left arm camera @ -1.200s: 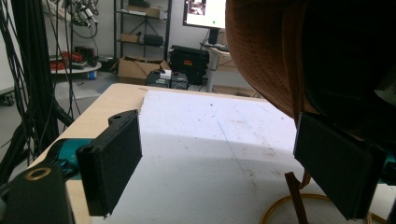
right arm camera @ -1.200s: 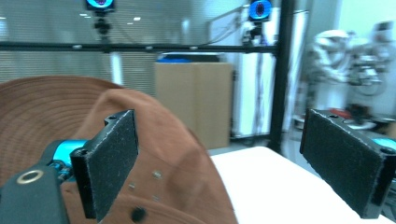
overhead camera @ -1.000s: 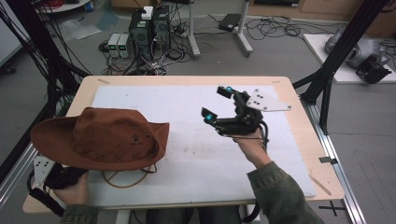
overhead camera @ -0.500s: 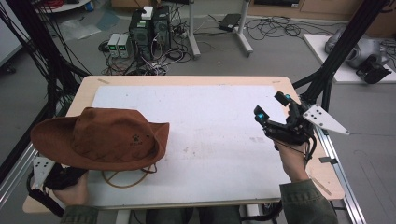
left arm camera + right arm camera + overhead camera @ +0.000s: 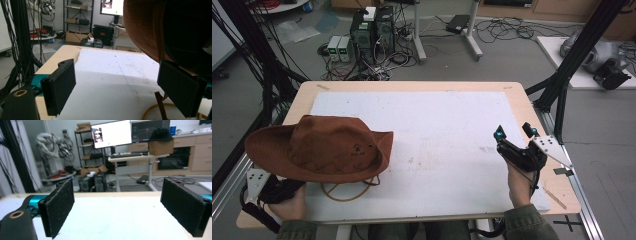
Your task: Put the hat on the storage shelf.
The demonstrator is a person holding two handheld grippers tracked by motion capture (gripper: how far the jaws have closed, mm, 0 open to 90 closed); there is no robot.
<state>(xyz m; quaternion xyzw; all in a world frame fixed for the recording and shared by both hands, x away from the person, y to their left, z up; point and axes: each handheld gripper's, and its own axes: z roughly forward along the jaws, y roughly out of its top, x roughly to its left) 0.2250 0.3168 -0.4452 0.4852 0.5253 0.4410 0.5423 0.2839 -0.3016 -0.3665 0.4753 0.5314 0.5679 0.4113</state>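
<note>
From above, the left gripper [image 5: 264, 186] is mostly buried under the brown hat [image 5: 319, 149] at the table's [image 5: 412, 86] near-left corner — only its grey plate and cable peek out. Its own view settles things: jaws wide apart, holding nothing, the felt-like brim curving over the right jaw (whether it touches, I can't tell). A tan cord [image 5: 160, 110] loops beneath. The right gripper [image 5: 515, 134] hovers near the right edge over the white mat [image 5: 437, 125] — fuzzy black pads [image 5: 60, 205] spread wide, empty.
</note>
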